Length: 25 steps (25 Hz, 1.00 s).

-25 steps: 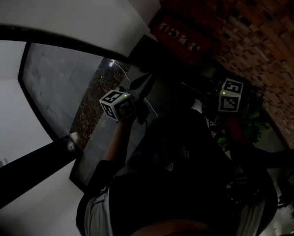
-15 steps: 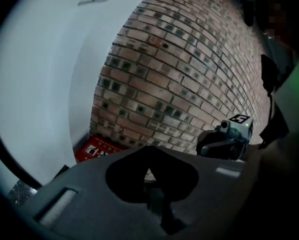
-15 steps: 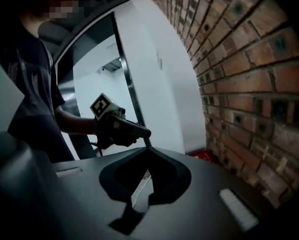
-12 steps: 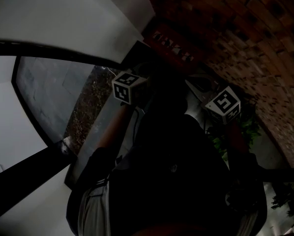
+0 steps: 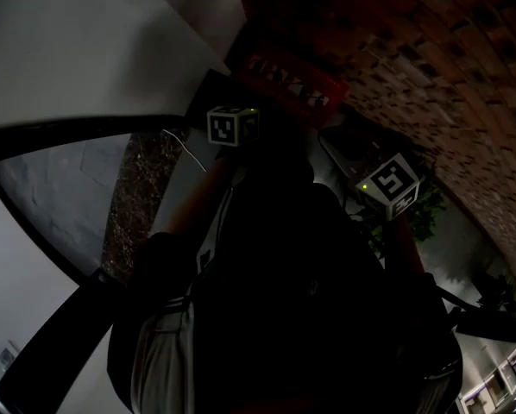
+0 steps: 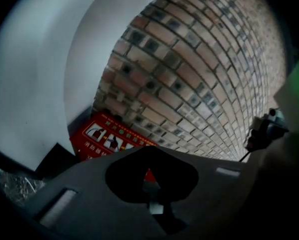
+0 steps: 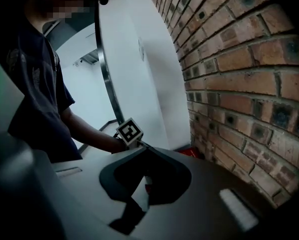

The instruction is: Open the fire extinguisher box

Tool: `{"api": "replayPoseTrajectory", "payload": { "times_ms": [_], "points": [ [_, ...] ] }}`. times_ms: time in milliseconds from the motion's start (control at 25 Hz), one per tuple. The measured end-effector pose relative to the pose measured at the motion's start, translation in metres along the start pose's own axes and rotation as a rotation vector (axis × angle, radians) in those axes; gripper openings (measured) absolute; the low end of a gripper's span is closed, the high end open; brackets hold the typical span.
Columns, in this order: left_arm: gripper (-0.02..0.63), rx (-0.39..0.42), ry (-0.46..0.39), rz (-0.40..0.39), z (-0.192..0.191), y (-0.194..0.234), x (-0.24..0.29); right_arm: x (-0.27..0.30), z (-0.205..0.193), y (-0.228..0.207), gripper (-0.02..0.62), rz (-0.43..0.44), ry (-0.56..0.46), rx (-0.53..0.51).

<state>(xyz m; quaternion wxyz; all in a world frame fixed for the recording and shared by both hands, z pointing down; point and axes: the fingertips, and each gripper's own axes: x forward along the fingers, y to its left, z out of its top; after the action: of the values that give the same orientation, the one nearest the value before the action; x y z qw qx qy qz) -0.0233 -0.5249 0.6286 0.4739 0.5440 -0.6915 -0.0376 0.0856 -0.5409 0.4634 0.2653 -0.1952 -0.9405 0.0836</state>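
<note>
The fire extinguisher box [image 5: 288, 84] is a red case with white print, low at the foot of a brick wall; the lid looks closed. In the left gripper view the box [image 6: 107, 139] lies just ahead of my left gripper [image 6: 148, 170], which is shut with nothing in it. That gripper's marker cube [image 5: 232, 126] hangs close to the box's left end. My right gripper [image 7: 146, 175] is also shut and empty, farther back on the right, its cube [image 5: 389, 184] near the wall. Only a red sliver of the box [image 7: 188, 151] shows past its jaws.
A brick wall [image 6: 199, 74] rises behind the box. A white curved wall [image 6: 84, 59] stands at its left. A green plant [image 5: 426, 218] is on the right near the right gripper. The scene is dim, and my dark-clothed body [image 5: 301, 317] fills the lower head view.
The left gripper's cube has moved up the picture to the red box's left end. The right cube has turned and drifted slightly. The box now appears larger and nearer.
</note>
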Motion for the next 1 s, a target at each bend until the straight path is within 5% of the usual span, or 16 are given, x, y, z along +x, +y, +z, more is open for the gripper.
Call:
{"api": "replayPoseTrajectory", "payload": {
  "times_ms": [160,360,480,640,840,1000],
  "points": [
    [0.003,-0.15,0.122,0.005,-0.044,0.044,0.023,0.016,0.004,-0.002,0.0,-0.055,0.012,0.042],
    [0.005,-0.061,0.185,0.063,-0.057,0.071,0.05,0.02,-0.003,-0.007,0.0,-0.104,0.038,0.06],
    [0.077,-0.111,0.213,0.008,-0.062,0.065,0.072,0.02,-0.002,-0.012,0.0,-0.115,0.035,0.085],
    [0.268,-0.221,0.258,-0.029,-0.075,0.062,0.1,0.017,-0.001,-0.018,0.0,-0.115,0.028,0.111],
    [0.313,-0.312,0.333,-0.005,-0.1,0.078,0.12,0.009,0.001,-0.015,0.0,-0.099,0.09,0.192],
    [0.311,-0.245,0.405,-0.022,-0.115,0.082,0.13,0.004,-0.007,-0.026,0.0,-0.126,0.067,0.182]
  ]
}}
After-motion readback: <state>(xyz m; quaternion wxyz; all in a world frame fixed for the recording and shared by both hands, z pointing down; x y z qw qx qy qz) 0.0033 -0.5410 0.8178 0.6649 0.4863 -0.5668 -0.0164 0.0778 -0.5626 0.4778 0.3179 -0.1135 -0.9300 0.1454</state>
